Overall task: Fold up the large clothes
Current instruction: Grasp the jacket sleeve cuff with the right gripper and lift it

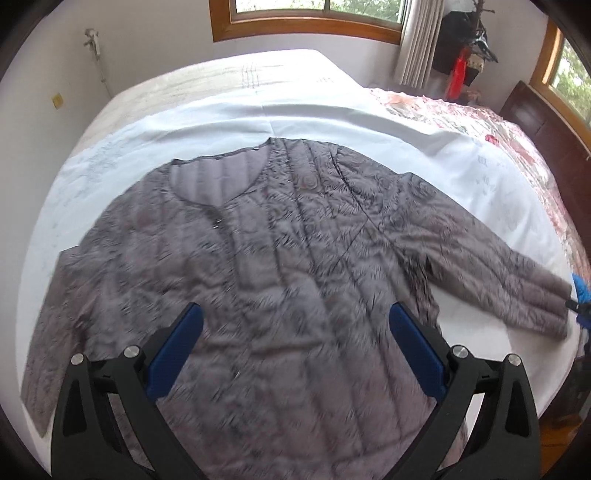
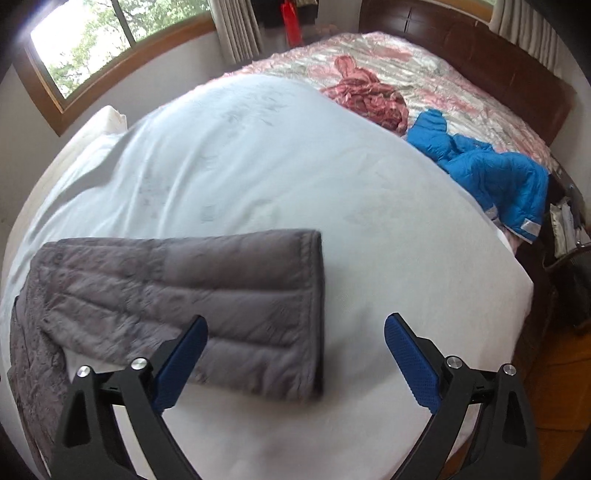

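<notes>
Left gripper (image 1: 295, 332) hovers over the lower front of the grey quilted jacket (image 1: 258, 258), jaws wide apart, nothing between the blue pads (image 1: 173, 354), no contact visible with the fabric. Jacket lies flat, front up, on the white sheet (image 1: 221, 110) covering the bed, neckline away from the camera, one sleeve stretched out to the right with its cuff near the sheet's edge. Left-view picture is motion-blurred.

Right gripper (image 2: 295, 343) also has jaws wide apart and empty; its left pad (image 2: 181, 365) sits over the jacket sleeve (image 2: 184, 302), the right pad over bare sheet (image 2: 258, 166). Cannot tell if the pad touches the sleeve. Sleeve cuff ends between the two fingers in the right view.

Farther back: a blue puffer jacket (image 2: 491, 177) crumpled at the sheet's right edge, a pink garment (image 2: 365, 96) bunched on the floral bedspread (image 2: 424, 66), then the dark wooden headboard (image 2: 480, 48). Wood-framed window (image 1: 314, 18) and curtain (image 1: 421, 44) on the far wall.
</notes>
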### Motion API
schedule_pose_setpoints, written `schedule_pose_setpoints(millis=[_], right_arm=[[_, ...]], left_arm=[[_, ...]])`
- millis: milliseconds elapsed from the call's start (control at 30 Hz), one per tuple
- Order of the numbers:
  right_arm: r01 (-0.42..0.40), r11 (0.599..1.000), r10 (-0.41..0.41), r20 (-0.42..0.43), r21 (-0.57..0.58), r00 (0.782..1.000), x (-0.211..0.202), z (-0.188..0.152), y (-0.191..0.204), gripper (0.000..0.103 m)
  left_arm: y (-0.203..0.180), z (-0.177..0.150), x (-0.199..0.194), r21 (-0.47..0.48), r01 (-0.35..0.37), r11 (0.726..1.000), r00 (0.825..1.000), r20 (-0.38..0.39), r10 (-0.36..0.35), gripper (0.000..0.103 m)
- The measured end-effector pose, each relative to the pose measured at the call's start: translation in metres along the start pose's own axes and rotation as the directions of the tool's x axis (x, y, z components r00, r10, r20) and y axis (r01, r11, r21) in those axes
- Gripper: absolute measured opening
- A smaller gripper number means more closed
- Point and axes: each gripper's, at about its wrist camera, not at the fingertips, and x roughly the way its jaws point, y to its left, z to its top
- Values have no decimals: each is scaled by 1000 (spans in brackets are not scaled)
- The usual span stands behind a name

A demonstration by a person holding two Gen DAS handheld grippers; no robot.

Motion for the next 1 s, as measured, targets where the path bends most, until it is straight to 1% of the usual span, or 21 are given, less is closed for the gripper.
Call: schedule_pose_setpoints(millis=[133, 167, 233, 300, 333, 367, 400, 433, 467, 500, 533, 567, 600, 633, 700, 733, 800, 833, 867, 933, 1000], right_arm=[[-39, 999, 40, -36, 20, 999, 20, 5, -3, 91], [-35, 999, 35, -36, 15, 999, 23, 6, -2, 89], [-17, 1000, 17, -27, 0, 999, 25, 5, 1, 82], [-10, 1000, 10, -18, -17, 1000, 26, 7, 5, 58], [-15, 999, 14, -22, -34, 1000, 25, 6, 10, 50], [-23, 998, 21, -32, -51, 999, 24, 7, 14, 37], [-42, 997, 39, -45, -63, 998, 22, 8, 19, 21], [-105, 993, 102, -60, -52, 993, 18, 9, 22, 14], [-160, 987, 158, -66, -29, 985, 13, 10, 23, 11], [-226, 974, 225, -62, -7, 972, 4, 10, 26, 10], [-310, 951, 309, -53, 4, 949, -7, 10, 31, 9], [-372, 928, 372, -48, 4, 927, -16, 10, 36, 9], [-447, 894, 447, -46, -1, 894, -27, 8, 45, 9], [-530, 848, 528, -49, -17, 848, -41, 7, 62, 9], [-595, 802, 591, -62, -62, 804, -56, 6, 89, 8], [-630, 771, 625, -74, -91, 777, -64, 5, 113, 8], [-674, 730, 666, -107, -113, 738, -68, 4, 145, 9], [-689, 713, 678, -125, -127, 724, -68, 3, 162, 9], [-698, 700, 682, -149, -150, 716, -67, 0, 187, 9], [-706, 685, 679, -194, -180, 708, -59, -4, 228, 8], [-721, 668, 681, -240, -182, 692, -46, -9, 260, 9]], left_arm=[[3, 12, 29, -25, -5, 1000, 1000, -29, 4, 100], [4, 14, 35, -28, -9, 1000, 999, -36, 8, 99], [7, 18, 47, -31, -11, 999, 999, -48, 9, 97], [11, 19, 53, -38, -7, 999, 998, -59, 5, 95], [13, 19, 58, -44, -4, 999, 998, -65, 1, 93], [16, 20, 62, -51, -3, 999, 997, -73, -1, 92], [18, 19, 65, -56, -3, 998, 997, -79, -1, 85], [22, 19, 69, -64, -2, 998, 996, -90, -4, 78], [24, 19, 71, -71, 3, 998, 995, -98, -10, 77], [27, 18, 72, -79, 7, 997, 995, -103, -15, 77], [30, 16, 72, -87, 9, 996, 994, -103, -18, 77], [33, 15, 70, -90, 9, 996, 995, -99, -18, 77], [36, 15, 68, -89, 9, 996, 996, -91, -17, 77], [39, 14, 64, -88, 7, 996, 997, -80, -14, 77], [44, 15, 58, -96, 11, 995, 998, -68, -17, 77], [48, 16, 55, -104, 18, 994, 998, -61, -25, 77], [53, 16, 50, -110, 23, 994, 998, -50, -29, 77], [55, 16, 48, -109, 26, 994, 999, -43, -31, 77], [57, 16, 47, -108, 25, 994, 999, -40, -30, 77], [62, 16, 45, -113, 28, 993, 999, -34, -32, 77], [67, 16, 45, -120, 30, 992, 999, -36, -34, 77]])
